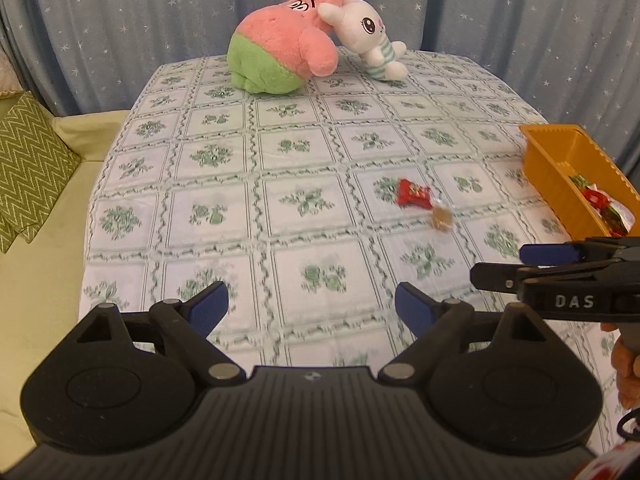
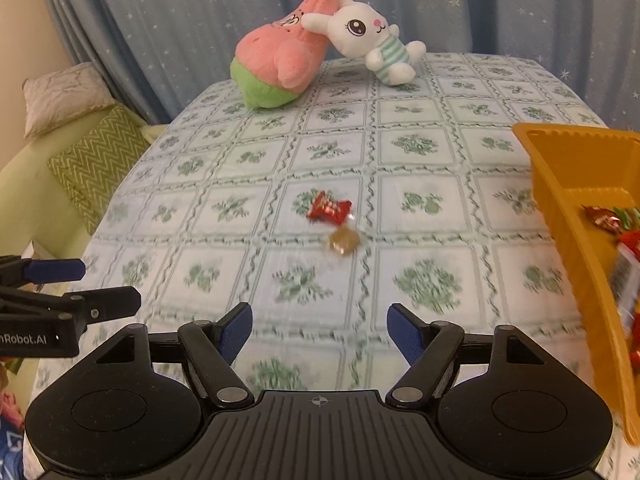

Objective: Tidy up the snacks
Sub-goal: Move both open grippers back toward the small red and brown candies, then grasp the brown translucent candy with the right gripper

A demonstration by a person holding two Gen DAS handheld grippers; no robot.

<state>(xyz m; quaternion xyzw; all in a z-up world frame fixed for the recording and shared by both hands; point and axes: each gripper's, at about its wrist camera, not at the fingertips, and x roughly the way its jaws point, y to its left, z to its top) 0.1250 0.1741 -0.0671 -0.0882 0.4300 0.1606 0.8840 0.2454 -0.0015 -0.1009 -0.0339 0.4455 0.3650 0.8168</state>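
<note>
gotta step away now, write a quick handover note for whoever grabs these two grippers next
Left gripper: open, empty, above the tablecloth.
Right gripper: open, empty.
Orange tray at the table's right edge already holds several wrapped snacks.
Left to do: red-wrapped candy and clear-wrapped brown candy lie side by side mid-table, ahead of both grippers; move them to the tray.

Both wrist cameras look steeply down and forward over the table (image 1: pixel 224 200), close above it. Shared: candies (image 1: pixel 414 193) (image 2: pixel 329 209), plush toys (image 1: pixel 280 52) (image 2: pixel 280 60), orange bin (image 1: pixel 560 160) (image 2: pixel 560 168).
</note>
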